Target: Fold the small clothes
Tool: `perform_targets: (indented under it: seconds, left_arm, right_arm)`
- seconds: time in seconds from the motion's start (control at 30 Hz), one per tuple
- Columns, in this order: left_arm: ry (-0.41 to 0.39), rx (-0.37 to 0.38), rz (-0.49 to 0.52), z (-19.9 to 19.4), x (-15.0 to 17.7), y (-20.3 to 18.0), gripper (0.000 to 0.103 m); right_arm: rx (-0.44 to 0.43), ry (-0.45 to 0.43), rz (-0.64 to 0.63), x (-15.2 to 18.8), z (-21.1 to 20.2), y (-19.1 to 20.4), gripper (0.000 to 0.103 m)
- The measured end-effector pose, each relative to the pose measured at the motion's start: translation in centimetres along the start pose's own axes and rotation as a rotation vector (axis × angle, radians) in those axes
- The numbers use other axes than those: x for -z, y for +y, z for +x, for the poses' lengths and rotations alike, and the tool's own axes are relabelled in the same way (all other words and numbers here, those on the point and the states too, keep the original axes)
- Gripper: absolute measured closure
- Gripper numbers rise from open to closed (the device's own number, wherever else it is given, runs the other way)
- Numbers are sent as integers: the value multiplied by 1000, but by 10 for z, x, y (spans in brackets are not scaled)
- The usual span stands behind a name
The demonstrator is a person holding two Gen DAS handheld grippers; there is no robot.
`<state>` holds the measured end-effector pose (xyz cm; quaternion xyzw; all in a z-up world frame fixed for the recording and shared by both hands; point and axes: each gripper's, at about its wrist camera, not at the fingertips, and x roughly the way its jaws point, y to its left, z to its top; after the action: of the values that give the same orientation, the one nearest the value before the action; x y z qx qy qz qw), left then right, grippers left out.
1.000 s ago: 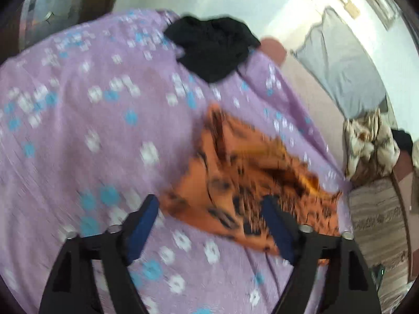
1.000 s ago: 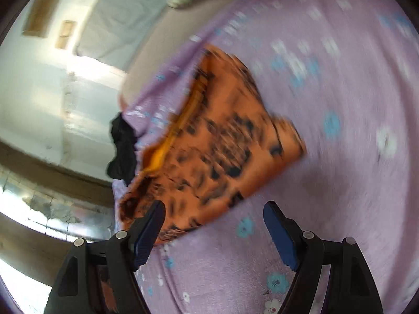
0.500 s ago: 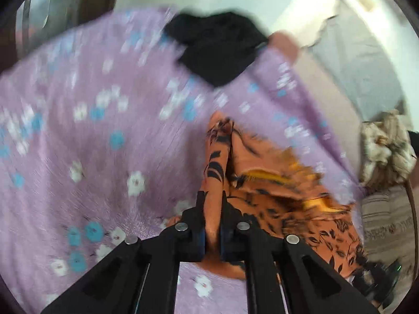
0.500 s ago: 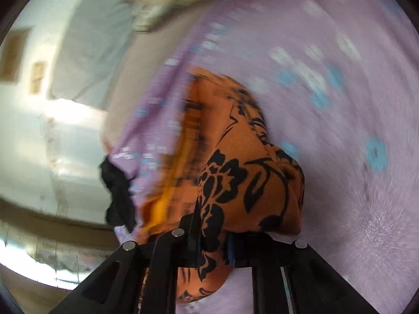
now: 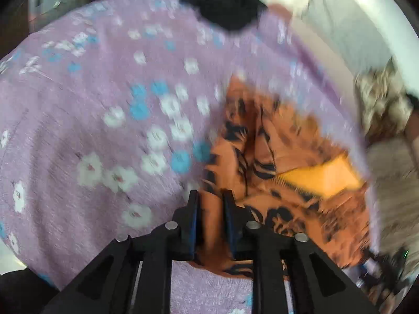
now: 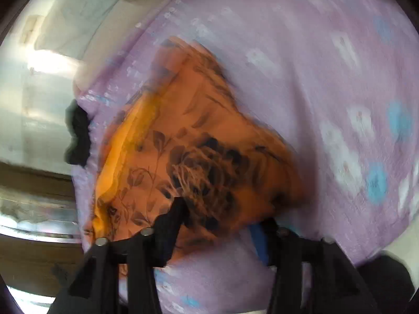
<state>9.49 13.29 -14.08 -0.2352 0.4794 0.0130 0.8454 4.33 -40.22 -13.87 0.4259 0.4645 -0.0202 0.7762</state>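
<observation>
Both hand-held grippers opening on orange garment (image 5: 282, 157): left hand-held gripper (image 5: 209, 204) narrow, right hand-held gripper (image 6: 222, 217) wider; cloth between each, extending ahead.

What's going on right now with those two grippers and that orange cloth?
Left gripper and right gripper opening, orange floral garment between both. Garment bunched on purple floral bedspread. Black cloth lies apart, not in the way.

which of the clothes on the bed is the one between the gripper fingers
The orange garment with the black floral print, lying between the opening jaws of both the left gripper and the right gripper. The black garment lies untouched at the bedspread's far edge.
</observation>
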Motion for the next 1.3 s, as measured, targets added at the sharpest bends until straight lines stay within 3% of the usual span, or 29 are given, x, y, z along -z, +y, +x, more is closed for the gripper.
perform_targets:
  seconds: [0.07, 0.13, 0.23, 0.3, 0.4, 0.5, 0.67, 0.7, 0.77, 0.83, 0.9, 0.97, 1.07, 1.2, 1.3]
  left_arm:
    - [-31, -50, -31, -15, -10, 3, 41]
    - [-90, -38, -24, -35, -20, 4, 40]
    - [-53, 6, 64, -41, -27, -12, 40]
    - [-8, 35, 151, -38, -21, -32, 40]
    - [84, 81, 306, -21, -10, -70, 40]
    - [153, 13, 407, 6, -2, -92, 40]
    - [283, -2, 374, 54, -46, -94, 41]
    - [280, 18, 347, 59, -67, -95, 41]
    - [165, 42, 266, 51, -109, -97, 41]
    - [-20, 69, 102, 30, -157, -86, 40]
    - [-47, 73, 25, 17, -174, -79, 40]
    - [-65, 125, 51, 6, -170, -79, 37]
    - [-80, 77, 138, -14, -133, -71, 32]
    - [-16, 84, 202, -16, -72, -55, 32]
    - [11, 57, 249, -9, -39, -54, 32]
  right_arm:
    - [73, -60, -37, -5, -23, 5, 45]
    - [99, -130, -65, -10, -42, 11, 42]
    - [101, -206, -156, -12, -61, 32, 40]
    - [71, -213, -225, -8, -60, 53, 37]
    - [15, -144, -325, 2, -42, 84, 36]
    - [-15, -35, -371, 6, -5, 99, 36]
    - [-1, 71, -388, 21, 38, 93, 36]
    - [1, 70, -389, 22, 41, 90, 36]
    - [-9, 63, -385, 24, 39, 87, 36]
    - [-13, 64, -379, 23, 40, 87, 36]
    - [-8, 67, -368, 21, 37, 87, 36]
    - [-13, 57, -385, 21, 31, 93, 35]
    - [-50, 73, -389, 21, 27, 102, 35]
    - [-191, 234, -450, 37, 48, 148, 32]
    - [-278, 440, -512, 54, 96, 197, 32]
